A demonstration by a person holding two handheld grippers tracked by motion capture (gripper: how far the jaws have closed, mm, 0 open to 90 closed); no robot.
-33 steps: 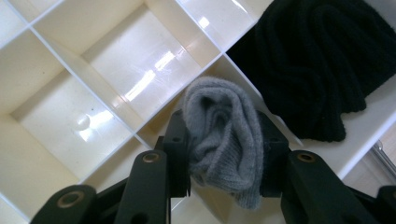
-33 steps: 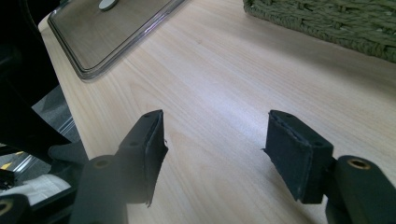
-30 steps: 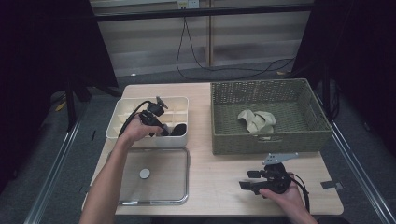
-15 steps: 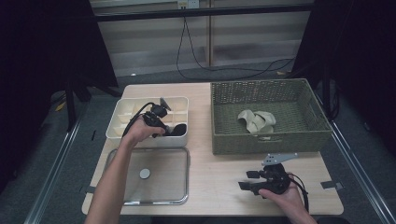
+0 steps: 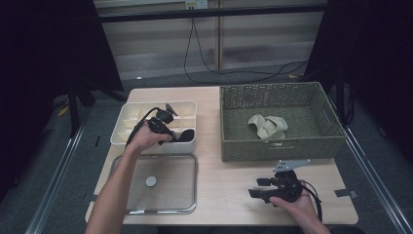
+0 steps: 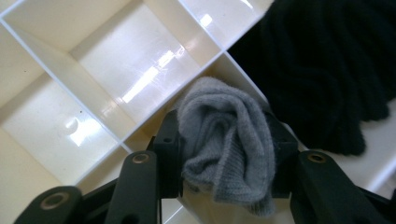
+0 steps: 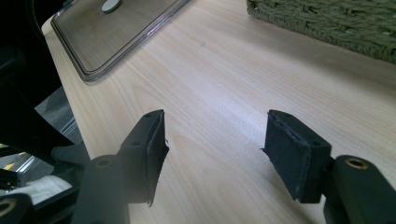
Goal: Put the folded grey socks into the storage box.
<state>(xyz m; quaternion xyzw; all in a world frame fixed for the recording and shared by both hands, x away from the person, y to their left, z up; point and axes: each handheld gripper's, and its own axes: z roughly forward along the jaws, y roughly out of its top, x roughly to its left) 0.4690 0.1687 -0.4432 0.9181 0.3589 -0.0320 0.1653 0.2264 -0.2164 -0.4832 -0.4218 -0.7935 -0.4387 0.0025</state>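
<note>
My left tool [image 6: 224, 186] has a grey sock [image 6: 229, 144] between its jaws, which have just been opening; the pads sit at the sock's two sides, and I cannot tell whether they press on it. The sock is a soft ribbed knit, bunched into a loose roll with folds across its top. It sits over a cell of the white divided box [image 5: 127, 127], which lies at about ten o'clock on the desk [image 5: 229, 190]. In the cell just beside it, toward two o'clock in the left gripper view, lies one black knitted sock [image 6: 322, 74].

My right tool [image 7: 219, 154] rests low over bare desk at about five o'clock, jaws wide apart with nothing between them.

Count: one grey sock, one black sock, one divided box, one green woven basket [image 5: 243, 97] at two o'clock holding beige socks [image 5: 267, 126] in a heap I cannot number, and one clear lid [image 5: 165, 195] with a round knob at seven o'clock.
</note>
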